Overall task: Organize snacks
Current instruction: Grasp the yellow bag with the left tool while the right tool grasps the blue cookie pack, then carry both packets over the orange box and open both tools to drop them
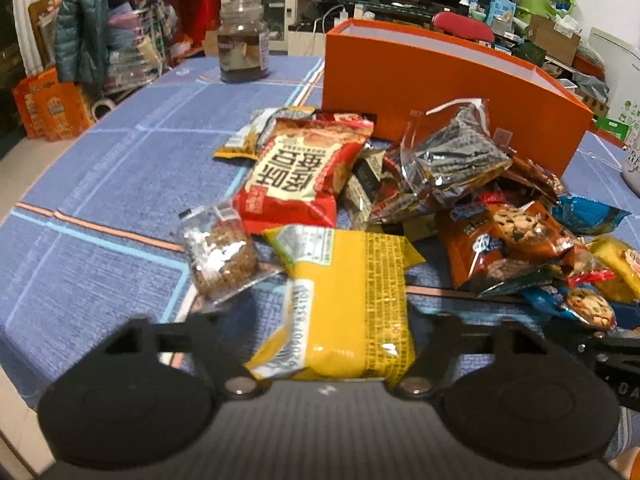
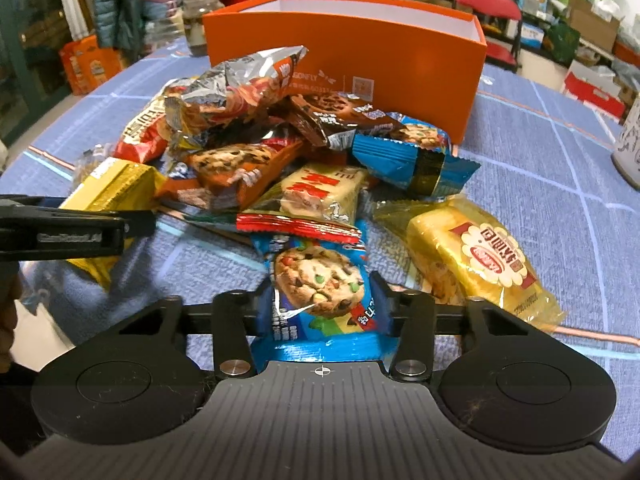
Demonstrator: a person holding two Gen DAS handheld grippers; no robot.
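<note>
A pile of snack packets (image 1: pixel 460 208) lies on the blue tablecloth in front of an open orange box (image 1: pixel 440 92), which the right wrist view shows behind the pile (image 2: pixel 360 52). My left gripper (image 1: pixel 324 320) is shut on a yellow packet (image 1: pixel 344 304) at the pile's near left edge, its fingers against both sides. My right gripper (image 2: pixel 320 300) is shut on a blue cookie packet (image 2: pixel 320 280) at the near side of the pile. The left gripper's finger (image 2: pixel 80 228) reaches in from the left of the right wrist view.
A red packet (image 1: pixel 304 168), a silver packet (image 1: pixel 452 152) and a clear packet of brown bar (image 1: pixel 220 256) lie near the left gripper. A yellow cake packet (image 2: pixel 480 252) lies right of the right gripper. A glass jar (image 1: pixel 243 40) stands far left. A white cup (image 2: pixel 628 148) stands at the right edge.
</note>
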